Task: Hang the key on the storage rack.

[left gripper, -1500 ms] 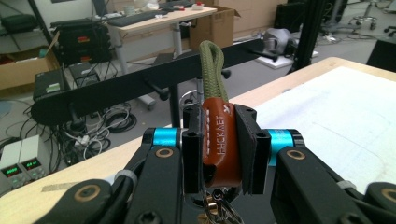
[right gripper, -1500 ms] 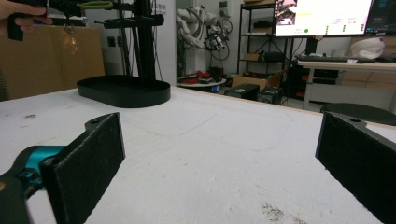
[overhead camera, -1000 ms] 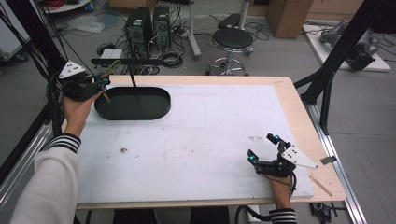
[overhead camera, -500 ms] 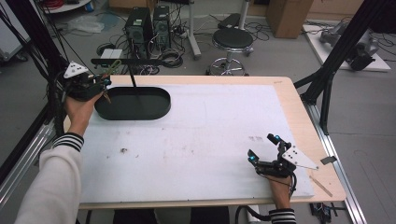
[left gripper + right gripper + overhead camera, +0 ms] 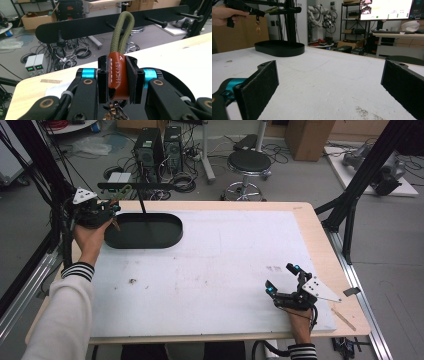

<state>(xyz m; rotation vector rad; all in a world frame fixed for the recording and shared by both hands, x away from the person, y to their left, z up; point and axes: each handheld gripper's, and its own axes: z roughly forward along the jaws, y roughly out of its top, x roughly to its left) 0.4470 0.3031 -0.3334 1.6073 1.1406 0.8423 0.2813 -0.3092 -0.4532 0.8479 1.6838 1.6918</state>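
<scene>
My left gripper (image 5: 112, 212) hovers at the table's far left, shut on a keychain's orange leather tab (image 5: 117, 75). The keychain's olive cord loop (image 5: 122, 30) sticks up past the jaws toward the black peg bar (image 5: 82, 27) of a hook stand. Metal keys (image 5: 258, 27) dangle under the gripper. The stand's oval base (image 5: 145, 231) lies just right of that hand, its bar (image 5: 135, 185) above. My right gripper (image 5: 281, 279) rests low at the near right of the white mat, jaws wide open with nothing between its pads (image 5: 263, 82).
A white mat (image 5: 215, 265) covers most of the wooden table (image 5: 320, 245). A thin wooden stick (image 5: 344, 318) and a scrap of tape (image 5: 351, 291) lie by the right edge. A black frame strut (image 5: 350, 205) rises at the far right; a stool (image 5: 249, 162) stands behind.
The left gripper with the keychain has edged slightly rightward toward the stand's bar. The right gripper has stayed put.
</scene>
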